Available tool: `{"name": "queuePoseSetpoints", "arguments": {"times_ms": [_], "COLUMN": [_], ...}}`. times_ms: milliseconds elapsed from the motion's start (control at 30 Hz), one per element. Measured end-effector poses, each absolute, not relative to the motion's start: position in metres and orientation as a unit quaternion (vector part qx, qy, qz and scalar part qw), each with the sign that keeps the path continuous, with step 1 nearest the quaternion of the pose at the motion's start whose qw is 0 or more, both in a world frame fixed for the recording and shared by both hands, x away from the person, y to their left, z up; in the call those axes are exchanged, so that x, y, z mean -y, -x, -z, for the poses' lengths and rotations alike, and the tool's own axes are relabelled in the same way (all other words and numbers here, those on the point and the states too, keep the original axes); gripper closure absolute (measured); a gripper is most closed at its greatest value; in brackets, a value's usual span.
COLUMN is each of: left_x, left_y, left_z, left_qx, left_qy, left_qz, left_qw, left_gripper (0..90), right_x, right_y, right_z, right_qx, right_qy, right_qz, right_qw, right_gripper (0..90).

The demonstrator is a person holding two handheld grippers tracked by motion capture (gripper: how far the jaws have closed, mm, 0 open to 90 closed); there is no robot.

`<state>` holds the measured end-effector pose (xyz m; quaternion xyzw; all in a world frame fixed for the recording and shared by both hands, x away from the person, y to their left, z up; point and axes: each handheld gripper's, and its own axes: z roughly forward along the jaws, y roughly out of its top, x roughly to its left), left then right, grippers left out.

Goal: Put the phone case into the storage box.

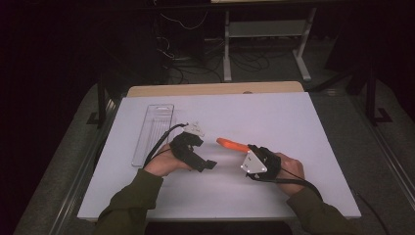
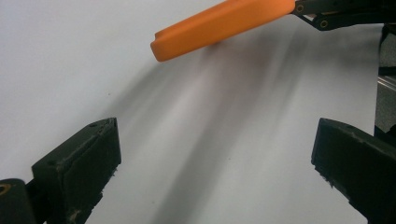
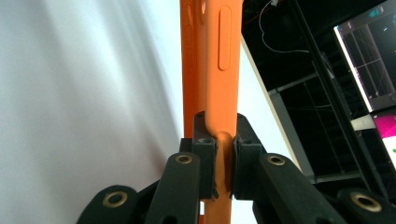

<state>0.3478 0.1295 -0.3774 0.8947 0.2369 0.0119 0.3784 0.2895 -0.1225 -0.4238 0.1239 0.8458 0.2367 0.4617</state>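
Orange phone case (image 1: 231, 144) clamped edge-on in right gripper (image 1: 250, 151), held above desk (image 1: 274, 122), long axis pointing twd left gripper (image 1: 208, 165), whose jaws gape wide, empty, just short of its free end.

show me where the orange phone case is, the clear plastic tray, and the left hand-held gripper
orange phone case (image 3: 218, 70), right gripper view, on its side face by the button ridge.
clear plastic tray (image 1: 152, 134), high view, on the middle of its transparent floor.
left hand-held gripper (image 2: 217, 158), left gripper view, midway between its two black fingertips.
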Motion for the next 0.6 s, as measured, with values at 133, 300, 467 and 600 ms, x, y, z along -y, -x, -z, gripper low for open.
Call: {"name": "queuePoseSetpoints", "arguments": {"times_ms": [133, 300, 467, 600], "left_x": [-0.1293, -0.1296, -0.1294, -0.1300], "left_y": [-0.3475, -0.3485, -0.3479, -0.3483], "left_z": [0.3775, 0.3776, 0.3775, 0.3769], "left_qx": [-0.242, -0.235, -0.240, -0.239], "left_qy": [-0.893, -0.896, -0.894, -0.894], "left_qz": [-0.010, -0.014, -0.012, -0.015], "left_qw": [0.380, 0.377, 0.379, 0.379], "left_gripper": [0.8, 0.8, 0.8, 0.8], "right_x": [0.1231, 0.1226, 0.1259, 0.1283], "right_y": [-0.2906, -0.2913, -0.2942, -0.2962], "right_z": [0.4232, 0.4234, 0.4214, 0.4203], "right_qx": [-0.847, -0.845, -0.848, -0.848], "right_qy": [-0.133, -0.158, -0.170, -0.184], "right_qz": [-0.240, -0.255, -0.267, -0.277], "right_qw": [0.456, 0.443, 0.425, 0.412], "right_gripper": [81.6, 81.6, 81.6, 81.6]}}
